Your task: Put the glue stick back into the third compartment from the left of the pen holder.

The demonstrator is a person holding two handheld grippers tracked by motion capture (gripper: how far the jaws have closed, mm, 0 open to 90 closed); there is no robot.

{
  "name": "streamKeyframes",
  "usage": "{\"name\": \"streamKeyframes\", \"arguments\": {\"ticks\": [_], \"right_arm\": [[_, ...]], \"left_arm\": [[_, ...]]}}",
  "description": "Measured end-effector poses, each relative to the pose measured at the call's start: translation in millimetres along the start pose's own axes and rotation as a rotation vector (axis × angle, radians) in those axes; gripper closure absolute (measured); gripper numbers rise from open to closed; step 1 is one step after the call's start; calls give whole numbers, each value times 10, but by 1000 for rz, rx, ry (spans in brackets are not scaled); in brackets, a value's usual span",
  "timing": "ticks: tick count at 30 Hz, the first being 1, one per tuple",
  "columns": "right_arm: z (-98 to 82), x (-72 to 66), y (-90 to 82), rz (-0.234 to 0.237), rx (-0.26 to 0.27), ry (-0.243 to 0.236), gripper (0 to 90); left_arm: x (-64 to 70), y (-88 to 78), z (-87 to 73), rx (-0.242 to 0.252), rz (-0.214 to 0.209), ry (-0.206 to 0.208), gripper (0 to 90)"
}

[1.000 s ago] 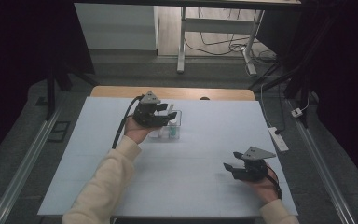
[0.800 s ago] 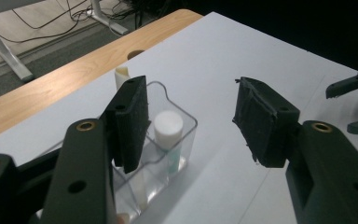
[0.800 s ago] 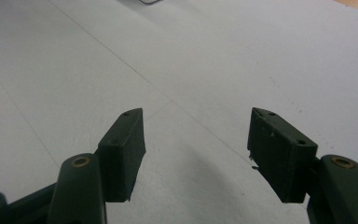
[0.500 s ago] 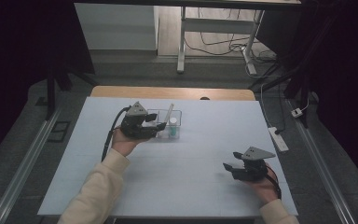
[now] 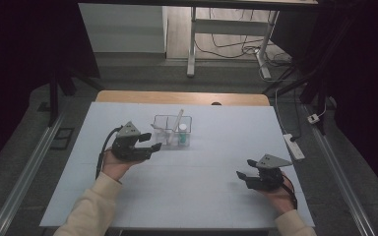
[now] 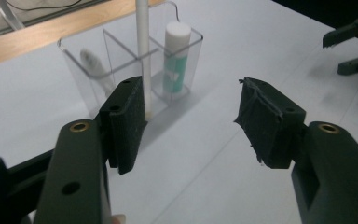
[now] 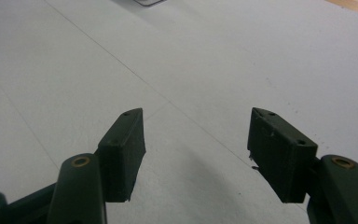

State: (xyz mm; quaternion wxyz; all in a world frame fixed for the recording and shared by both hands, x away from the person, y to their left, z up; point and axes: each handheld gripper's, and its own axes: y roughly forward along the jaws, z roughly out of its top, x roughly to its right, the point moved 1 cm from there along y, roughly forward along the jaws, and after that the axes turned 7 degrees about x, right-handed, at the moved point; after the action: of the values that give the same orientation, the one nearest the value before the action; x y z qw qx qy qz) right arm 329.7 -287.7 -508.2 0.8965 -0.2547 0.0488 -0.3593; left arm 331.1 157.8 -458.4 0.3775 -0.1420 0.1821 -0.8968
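A clear plastic organizer (image 5: 172, 131) with compartments stands at the table's middle back. In it are a white stick-like handle (image 6: 142, 46), a white brush-like piece (image 6: 92, 65) and a green tube with a white cap (image 6: 175, 60). My left gripper (image 5: 151, 141) is open just left of the organizer (image 6: 121, 51), apart from it, with nothing between the jaws (image 6: 191, 112). My right gripper (image 5: 244, 168) is open low over the bare table at the front right, its jaws (image 7: 196, 140) holding nothing. It also shows far off in the left gripper view (image 6: 354, 46).
The white table top (image 5: 202, 196) has a wooden strip (image 5: 177, 97) along its back edge. A power strip (image 5: 294, 146) lies on the floor at the right. Desk legs and cables (image 5: 226, 44) stand beyond the table.
My left gripper has drawn back from above the organizer to the left and toward the person. The right gripper has stayed put.
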Motion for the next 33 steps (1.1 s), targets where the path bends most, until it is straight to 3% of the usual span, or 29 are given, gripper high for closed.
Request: {"name": "streamKeyframes", "arguments": {"ticks": [16, 33], "right_arm": [[-13, 50, -34, -8, 10, 7, 363], [-34, 123, -83, -10, 18, 20, 363]], "left_arm": [[-29, -264, -511, -54, 30, -45, 398], [42, -515, -842, -65, 48, -30, 366]]}}
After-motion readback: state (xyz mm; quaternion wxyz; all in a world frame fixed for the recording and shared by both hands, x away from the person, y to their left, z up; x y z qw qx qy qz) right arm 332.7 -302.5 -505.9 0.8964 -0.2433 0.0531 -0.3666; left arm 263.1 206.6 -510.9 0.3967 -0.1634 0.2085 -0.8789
